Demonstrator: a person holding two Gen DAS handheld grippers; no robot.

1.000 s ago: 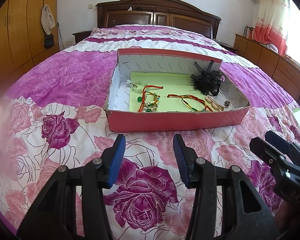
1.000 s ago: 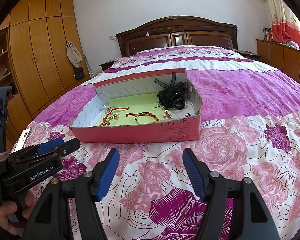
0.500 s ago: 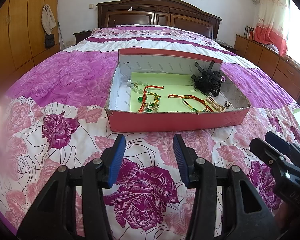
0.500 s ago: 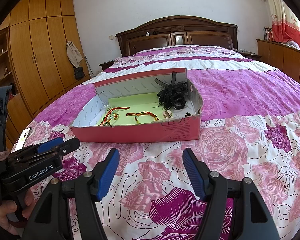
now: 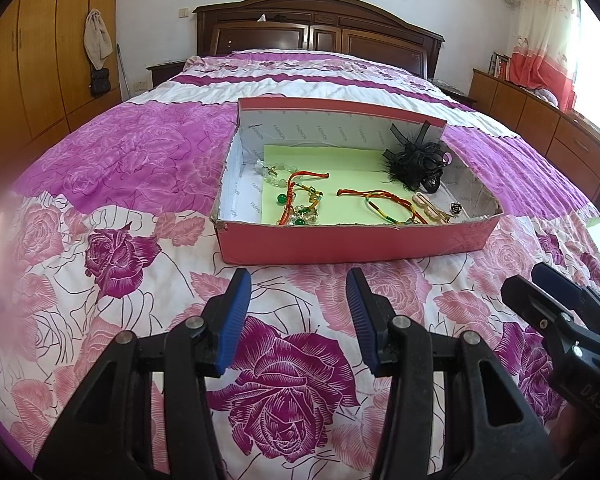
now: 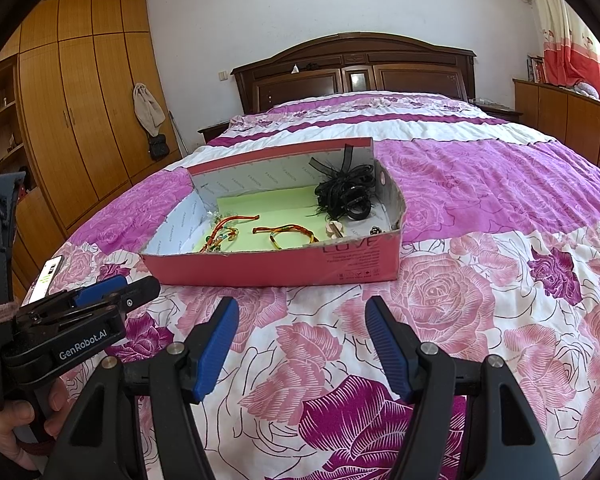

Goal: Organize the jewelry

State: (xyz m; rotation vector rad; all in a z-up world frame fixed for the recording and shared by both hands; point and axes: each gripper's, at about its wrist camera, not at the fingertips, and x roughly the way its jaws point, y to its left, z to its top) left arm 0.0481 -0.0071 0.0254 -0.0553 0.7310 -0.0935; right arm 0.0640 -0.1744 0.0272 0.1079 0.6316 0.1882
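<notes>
On the floral bedspread (image 5: 112, 264), straight ahead of both grippers, sits the shallow red cardboard box (image 5: 352, 242), its long side running across the bed, its near wall facing the tools. Left gripper (image 5: 298, 312) hangs just short of that wall, fingers spread apart, nothing between them. Right gripper (image 6: 300, 340) does likewise, jaws wide and empty, a touch further toward the box's right end.

Inside, on a pale green sheet (image 5: 352, 164), the pieces are spread out: a beaded bracelet with green stones and red cord (image 5: 300, 200) by the left wall, a red-and-yellow braided cord bracelet (image 5: 380, 202) mid-floor, lying lengthwise along the near wall, a pinkish hair clip (image 5: 428, 208) and a small dark rose-shaped charm (image 5: 456, 208) toward the near right corner, and a black feathered hairpiece (image 5: 416, 164) at the far right.

My read: the left gripper is nearer the beaded tangle, the right nearer the clip and charm. Whether this spread is sorted or still awaiting sorting, I can't tell.
</notes>
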